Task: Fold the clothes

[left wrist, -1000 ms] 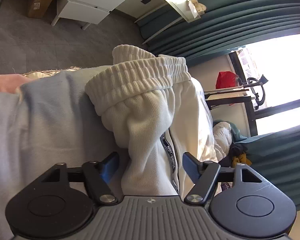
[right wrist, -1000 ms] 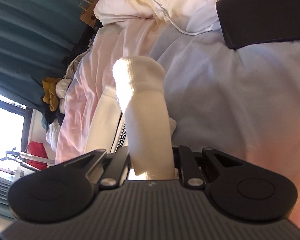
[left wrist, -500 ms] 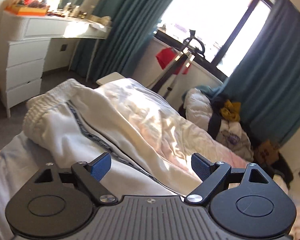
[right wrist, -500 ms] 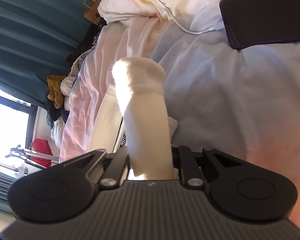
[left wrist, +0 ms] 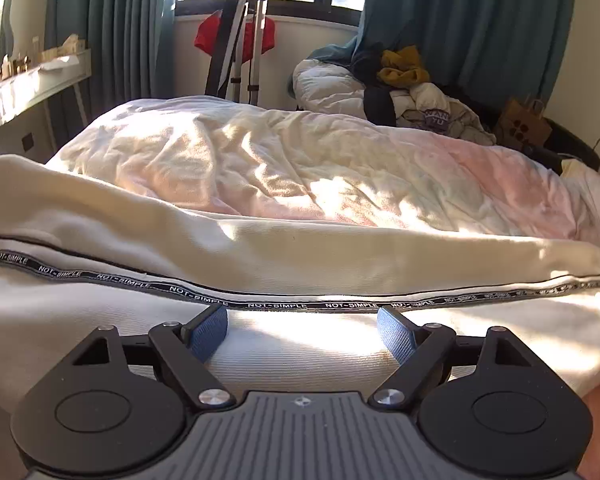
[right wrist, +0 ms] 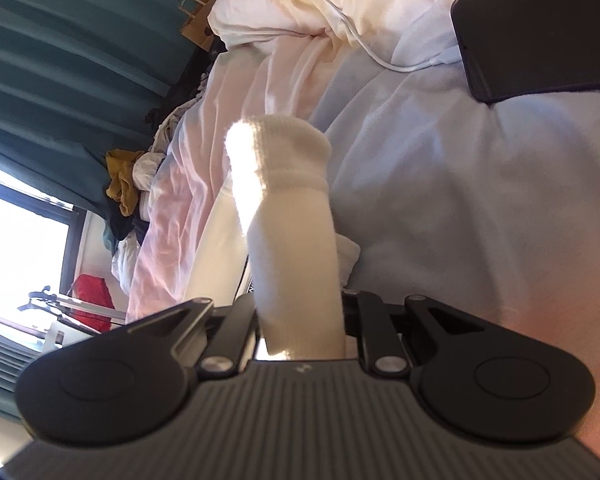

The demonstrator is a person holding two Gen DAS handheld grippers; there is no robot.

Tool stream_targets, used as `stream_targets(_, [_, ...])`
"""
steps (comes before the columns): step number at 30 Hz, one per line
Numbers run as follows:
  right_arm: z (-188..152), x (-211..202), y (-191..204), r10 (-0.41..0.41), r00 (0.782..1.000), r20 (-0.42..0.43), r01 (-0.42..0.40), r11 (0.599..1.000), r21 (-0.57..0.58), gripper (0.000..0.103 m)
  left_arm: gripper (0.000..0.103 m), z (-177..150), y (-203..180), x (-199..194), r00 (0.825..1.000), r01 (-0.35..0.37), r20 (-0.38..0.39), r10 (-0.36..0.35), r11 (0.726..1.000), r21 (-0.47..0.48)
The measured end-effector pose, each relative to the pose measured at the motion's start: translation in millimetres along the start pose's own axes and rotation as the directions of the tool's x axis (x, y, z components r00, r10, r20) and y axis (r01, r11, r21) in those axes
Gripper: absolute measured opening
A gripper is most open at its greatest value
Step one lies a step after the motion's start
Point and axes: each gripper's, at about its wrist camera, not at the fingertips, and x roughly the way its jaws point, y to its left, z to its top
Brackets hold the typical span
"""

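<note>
Open bedding [left wrist: 340, 168] lies clear beyond the white trousers [left wrist: 300, 252], while a dark phone [right wrist: 540, 36] and its cable [right wrist: 364, 46] block the far side.

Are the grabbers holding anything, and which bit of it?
The right gripper is shut on the white pants, pinching a leg near its ribbed cuff. The left gripper is open above the pants, holding nothing.

hand-held grippers: 2 (left [left wrist: 302, 334], right [right wrist: 300, 330]) | white sweatpants [left wrist: 260, 248]: 1 | bed [left wrist: 300, 168]: 1 | phone [right wrist: 540, 36]: 1 | charging cable [right wrist: 364, 46]: 1 | paper bag [left wrist: 522, 126]: 1
</note>
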Motion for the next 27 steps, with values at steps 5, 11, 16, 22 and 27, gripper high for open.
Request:
stream_targets(5, [1.9,-0.7,7.2,0.001,1.0,0.001,-0.001,0.998,-0.07,0.014,0.084,-13.4,-2.2,11.4,1.0,-0.005,-0.013,0.006,0.999,0.033])
stream_targets(11, [0.5,-14.3,24.8,0.082,0.995,0.048,-0.078,0.995,-0.068,0.014,0.086,-14.7,-0.8,16.1,0.999,0.001,-0.039,0.001,0.998,0.063])
stream_targets(16, [-9.8,-39.3,67.0,0.206,0.971,0.124,-0.178,0.963,-0.2,0.014,0.087,-9.5,4.2,12.9,0.998,0.019,-0.053,-0.016,0.999,0.042])
stream_targets(22, [-48.7,-64.8,131.1,0.353,0.921,0.162,-0.239,0.844,-0.48,0.014,0.088,-2.6,3.4,7.0,0.998,0.015,-0.054,-0.012,0.999,0.044])
stream_targets(27, [-109.2,-83.6,179.4,0.457,0.881,0.12,-0.252,0.669,-0.699,0.014,0.088,6.7,11.9,-2.2,0.999,0.017,-0.03,-0.017,1.0,0.0])
